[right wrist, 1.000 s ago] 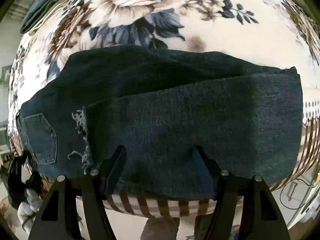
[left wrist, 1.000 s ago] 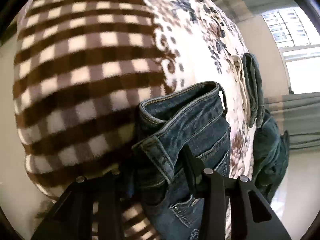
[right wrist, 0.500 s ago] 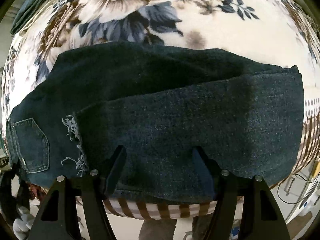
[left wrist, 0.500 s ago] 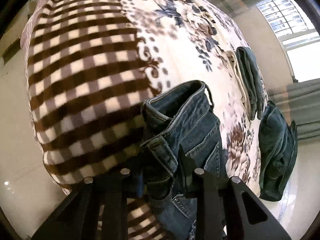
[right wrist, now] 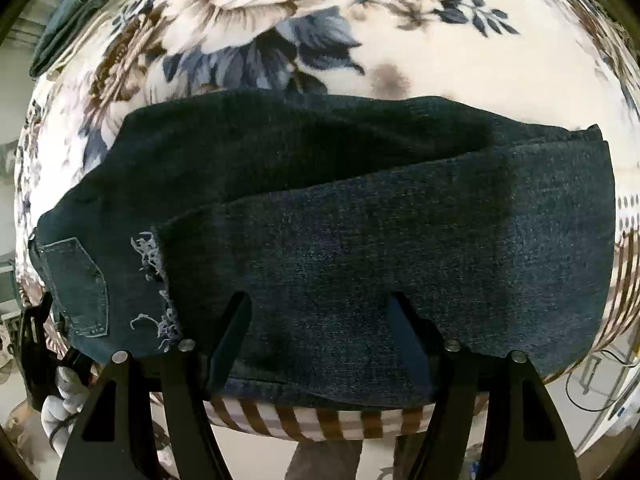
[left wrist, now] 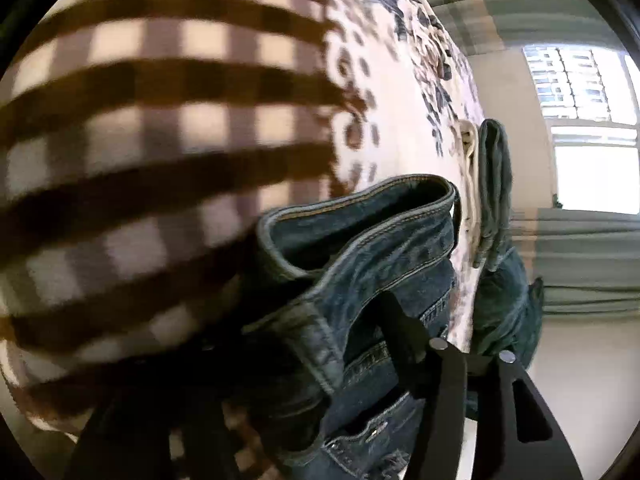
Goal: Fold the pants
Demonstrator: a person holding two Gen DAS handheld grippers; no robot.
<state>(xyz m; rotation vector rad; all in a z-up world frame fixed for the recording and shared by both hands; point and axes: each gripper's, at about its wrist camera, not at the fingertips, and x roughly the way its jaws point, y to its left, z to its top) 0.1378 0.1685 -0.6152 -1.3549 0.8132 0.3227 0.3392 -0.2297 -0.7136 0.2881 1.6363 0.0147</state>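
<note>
Dark blue jeans (right wrist: 360,240) lie folded lengthwise on a flowered blanket (right wrist: 280,12), with the frayed hem laid back near the rear pocket (right wrist: 78,284). My right gripper (right wrist: 320,316) stands open just over the near edge of the folded legs, with nothing pinched. In the left wrist view the jeans' waistband (left wrist: 360,216) gapes open in front of my left gripper (left wrist: 304,336). Its jaws are opening; a bunched fold of waistband sits between the fingers, and the left finger is lost in shadow and blur. The left gripper (right wrist: 36,344) also shows at the right wrist view's lower left, in a white-gloved hand (right wrist: 60,396).
A brown checked border (left wrist: 140,140) runs along the blanket's near side. Folded dark green garments (left wrist: 496,184) lie at the bed's far edge, below a window (left wrist: 592,128). A person's legs (right wrist: 324,460) stand under the bed edge, and cables (right wrist: 600,376) lie at the right.
My left gripper has dropped closer to the waistband and its fingers have spread apart. The jeans and my right gripper are almost where they were.
</note>
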